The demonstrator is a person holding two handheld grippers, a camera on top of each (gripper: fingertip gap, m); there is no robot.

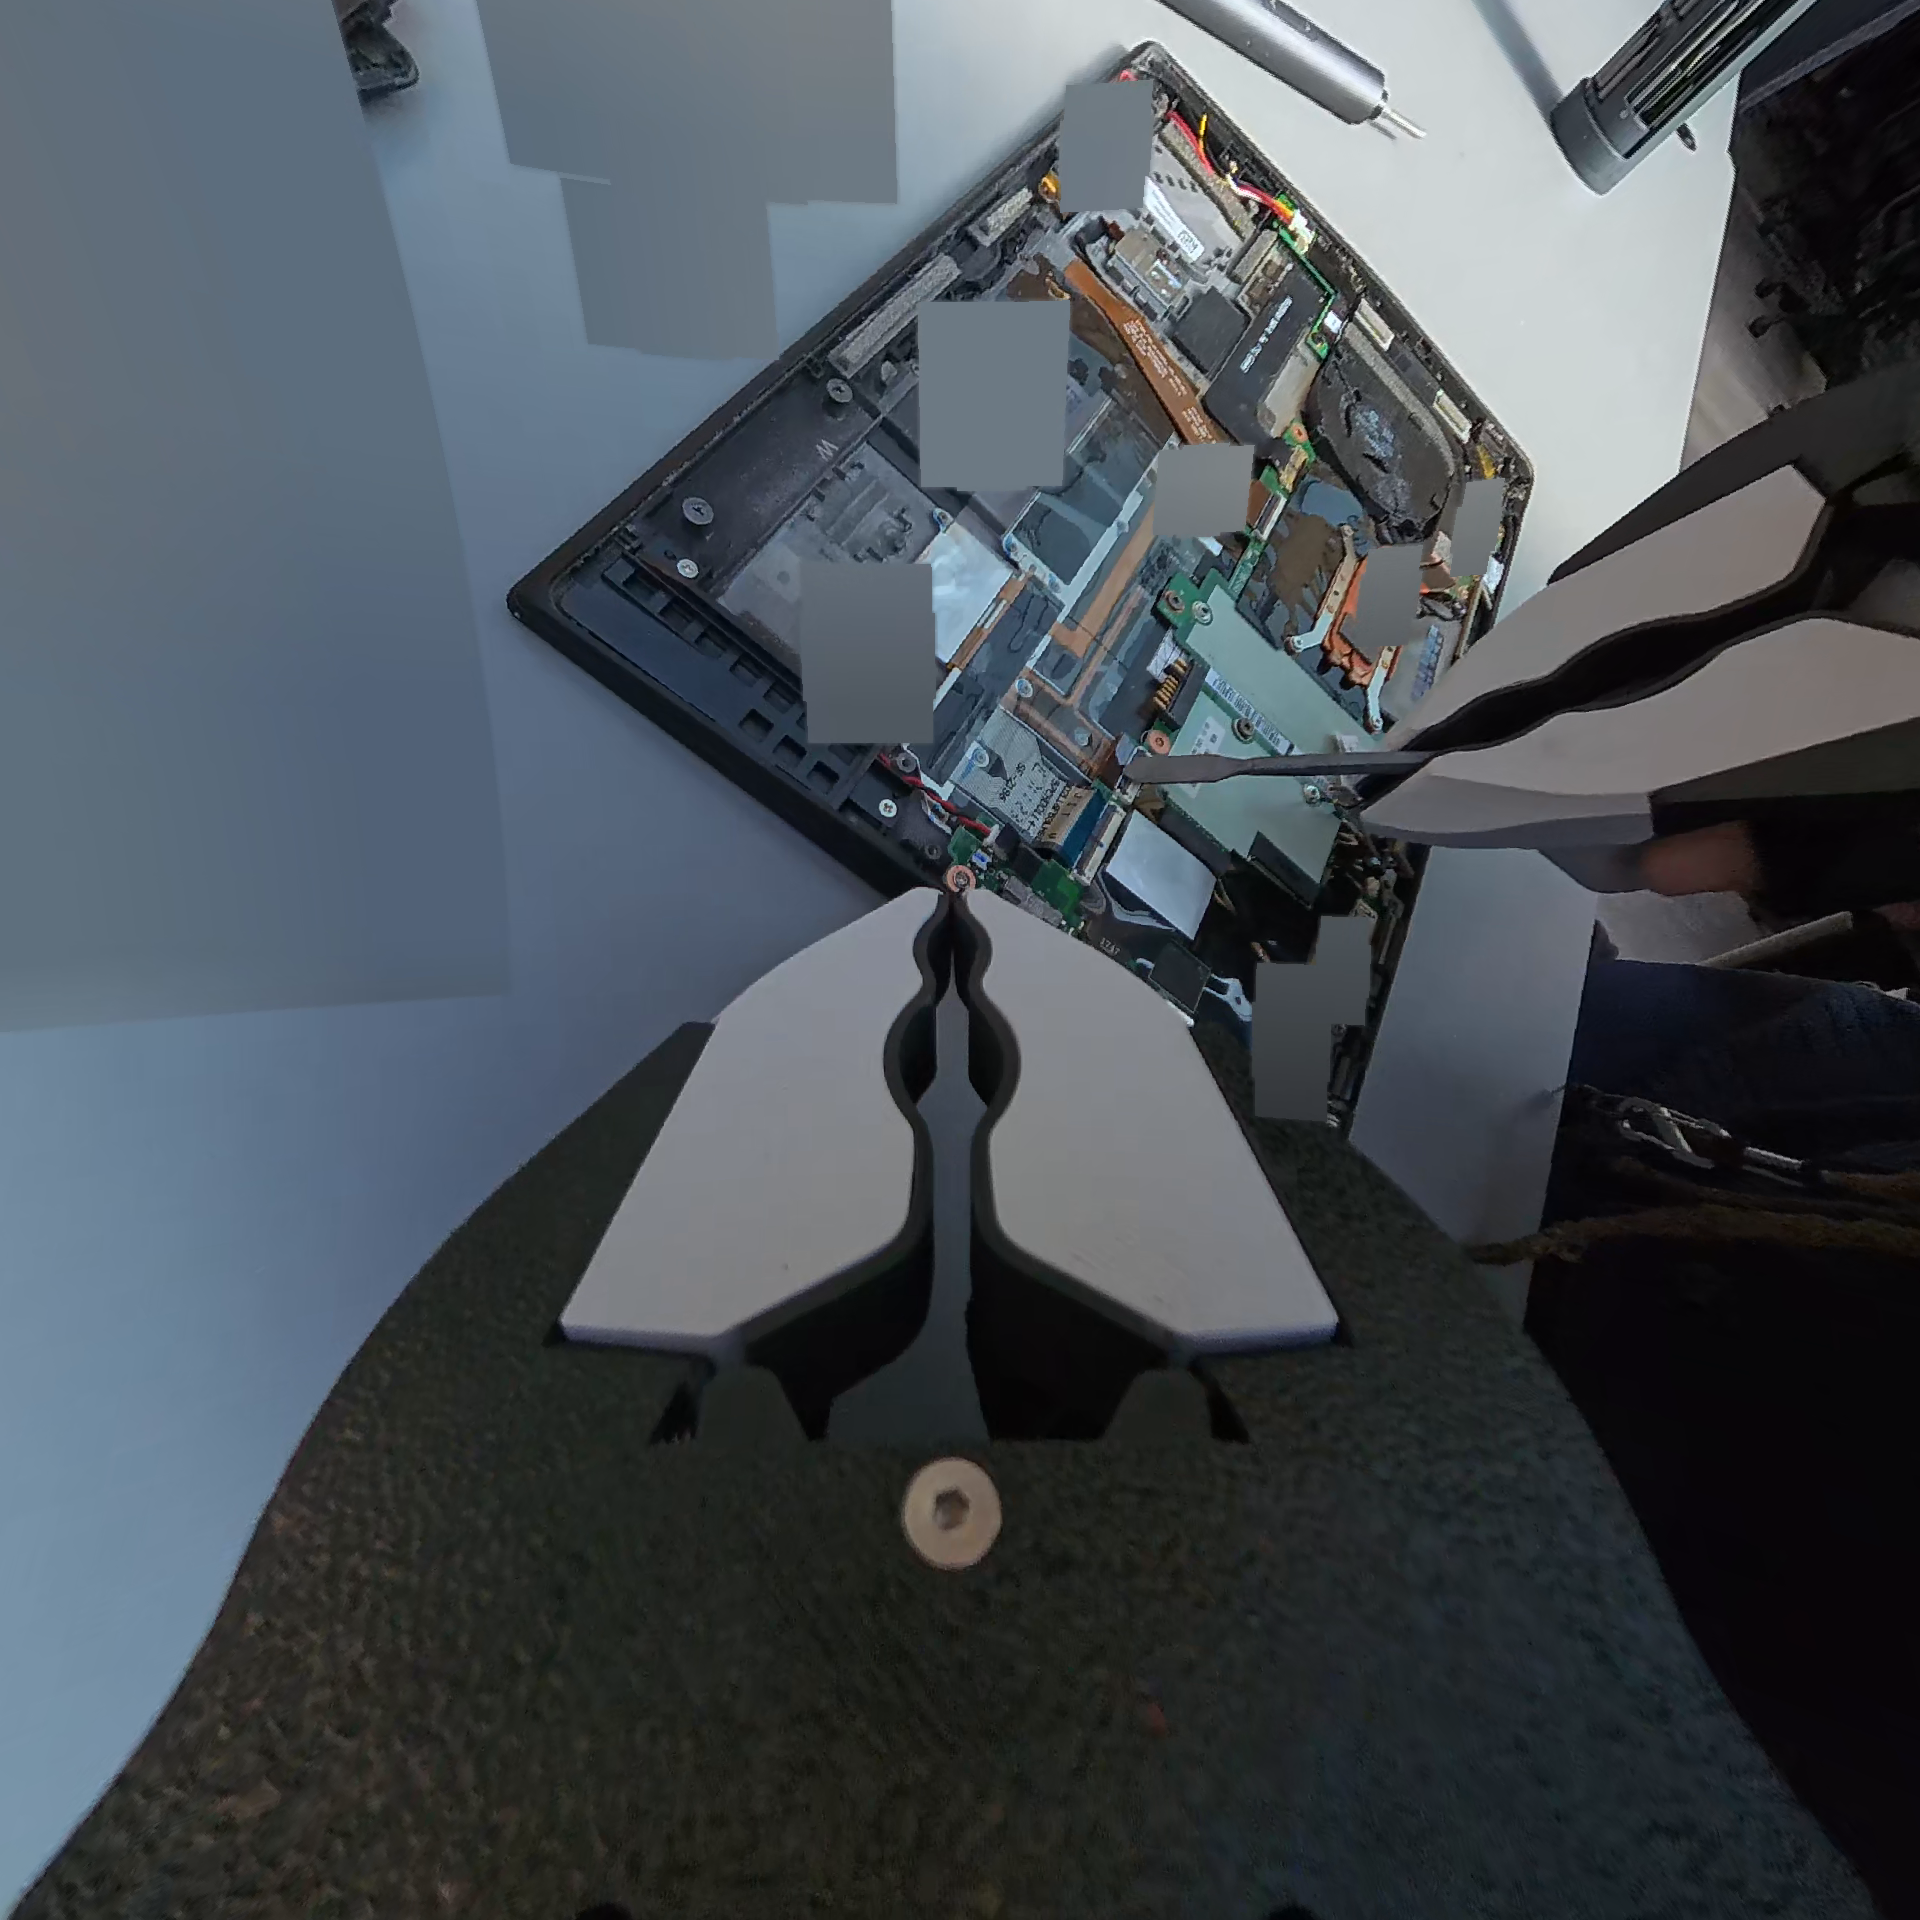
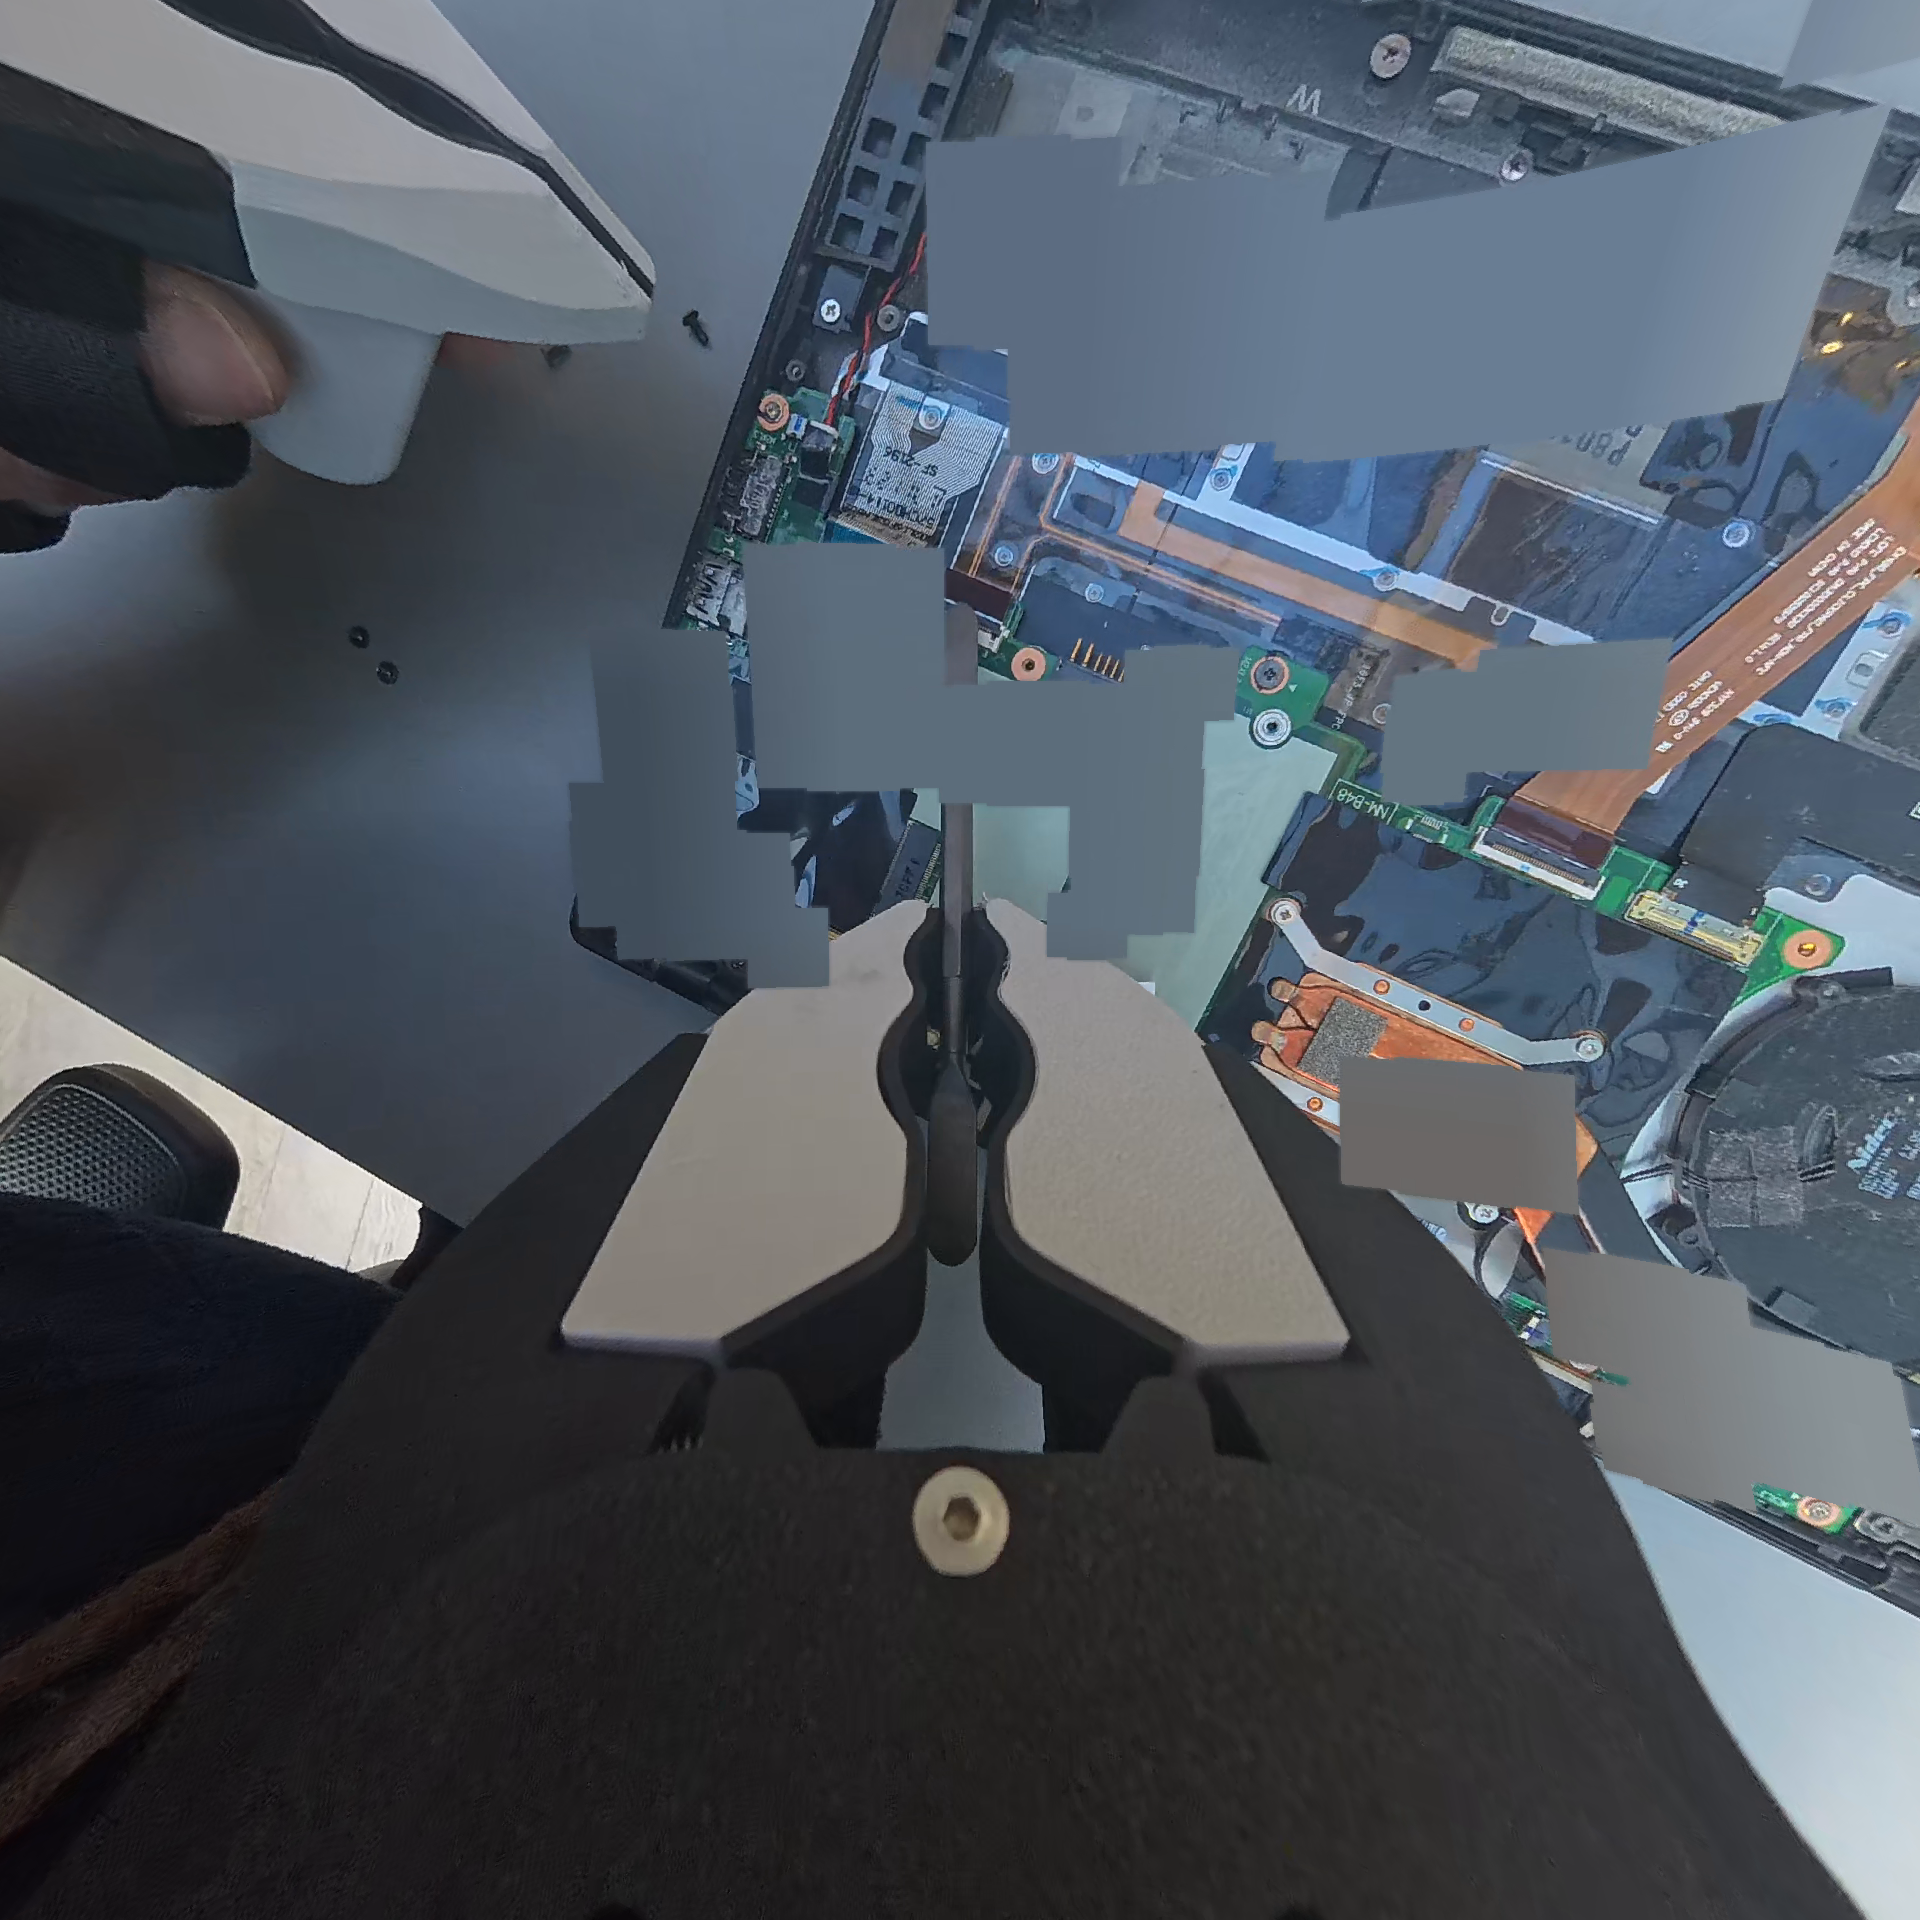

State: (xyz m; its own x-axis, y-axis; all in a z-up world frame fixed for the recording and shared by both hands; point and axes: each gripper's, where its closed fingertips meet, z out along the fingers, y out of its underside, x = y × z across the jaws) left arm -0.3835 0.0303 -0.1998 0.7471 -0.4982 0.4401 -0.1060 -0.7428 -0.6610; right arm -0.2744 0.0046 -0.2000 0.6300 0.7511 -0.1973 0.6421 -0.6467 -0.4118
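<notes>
Left wrist view shows our left gripper [image 1: 952, 906], jaws pressed together on nothing, tip just beside a copper-ringed screw [image 1: 958, 880] at the opened laptop's [image 1: 665, 582] near edge. At three o'clock our right gripper [image 1: 1392, 774] pinches a thin, stiff black spudger [image 1: 1247, 767] by its handle, blade over the pale green board [image 1: 1247, 707], which we judge fragile.

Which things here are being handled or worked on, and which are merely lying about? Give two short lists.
In use:
- right tool, shut on a thin black spudger
- opened laptop, spudger tip over its boards
- left tool, shut, empty, tips at the laptop's edge

Lying about:
- electric screwdriver on the table
- loose black screws on the table
- dark cylindrical case
</notes>
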